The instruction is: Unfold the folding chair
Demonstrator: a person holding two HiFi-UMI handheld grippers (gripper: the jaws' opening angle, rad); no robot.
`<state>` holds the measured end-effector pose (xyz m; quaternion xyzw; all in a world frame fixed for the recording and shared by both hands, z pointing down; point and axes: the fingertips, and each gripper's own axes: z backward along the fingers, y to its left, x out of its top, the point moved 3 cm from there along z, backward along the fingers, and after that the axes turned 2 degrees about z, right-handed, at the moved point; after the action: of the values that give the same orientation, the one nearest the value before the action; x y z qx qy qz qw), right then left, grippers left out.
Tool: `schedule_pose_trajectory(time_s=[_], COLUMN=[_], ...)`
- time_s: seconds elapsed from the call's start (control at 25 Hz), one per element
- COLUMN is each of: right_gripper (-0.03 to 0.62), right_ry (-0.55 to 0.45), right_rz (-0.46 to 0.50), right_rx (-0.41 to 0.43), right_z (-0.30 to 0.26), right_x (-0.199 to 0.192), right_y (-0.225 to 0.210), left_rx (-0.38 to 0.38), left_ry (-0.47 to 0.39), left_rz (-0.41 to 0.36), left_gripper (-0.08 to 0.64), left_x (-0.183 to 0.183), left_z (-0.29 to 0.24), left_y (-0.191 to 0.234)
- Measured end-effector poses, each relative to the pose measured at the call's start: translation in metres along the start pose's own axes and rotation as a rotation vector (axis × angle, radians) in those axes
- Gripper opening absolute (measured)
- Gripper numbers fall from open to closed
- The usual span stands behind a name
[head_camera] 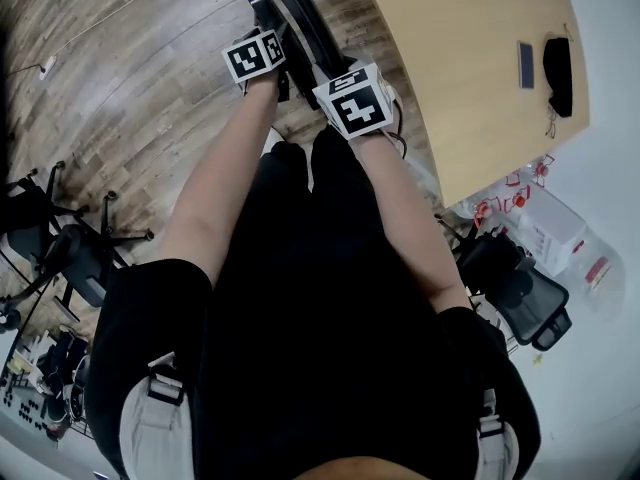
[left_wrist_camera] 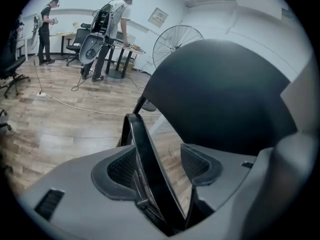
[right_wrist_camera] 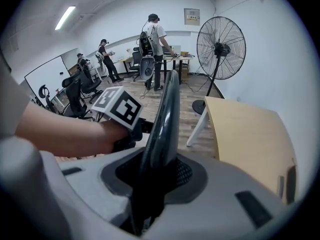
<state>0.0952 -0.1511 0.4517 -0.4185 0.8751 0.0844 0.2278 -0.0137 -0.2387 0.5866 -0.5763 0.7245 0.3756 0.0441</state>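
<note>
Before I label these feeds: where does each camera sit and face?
Head view: on the head, steeply down at both forearms, folding chair.
Left gripper view: on left gripper, open jaws straddle the chair.
Right gripper view: on right gripper, shut on the chair; left forearm shows.
Both gripper views share the fan.

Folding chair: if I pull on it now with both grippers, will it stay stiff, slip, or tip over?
Likely stiff: the folding chair rim in the shut right gripper looks rigid, not padded. Its glossy bar sits loose inside the open left gripper, so it may slip. Folded thin on the smooth wood floor, it could tip or slide.
</note>
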Motion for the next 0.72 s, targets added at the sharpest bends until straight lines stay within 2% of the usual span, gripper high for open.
schedule_pose_trajectory(time_s=[0.16,0.36,0.48,0.6,0.72], right_gripper=[0.107,0.107,0.107,0.107,0.107], right_ry=[-0.001,0.0,-0.001,-0.001,0.002], right_rz=[0.002,0.023,0.023,0.024,0.026], right_rx=[-0.003,-0.003,-0.001,0.001,0.002], right_z=[0.001,0.0,-0.001,-0.002,-0.002], right_x=[-0.001,0.002,0.002,0.002,0.002], right_y=[-0.003,-0.003,-0.001,-0.001,-0.003], left_rx=[0.041,0.07,0.087,0.083,0.089], left_ry=[0.046,0.094,0.1,0.101,0.115], left_rz=[0.018,0.078,0.095,0.08,0.051], left_gripper=[0.281,0.287,0.287,0.284,0.222], left_x=[-0.007,-0.023,-0.028,-0.023,-0.021], left_z=[-0.03,-0.063,-0.074,-0.072,-0.071], left_y=[0.009,0.022,0.03,0.027,0.021])
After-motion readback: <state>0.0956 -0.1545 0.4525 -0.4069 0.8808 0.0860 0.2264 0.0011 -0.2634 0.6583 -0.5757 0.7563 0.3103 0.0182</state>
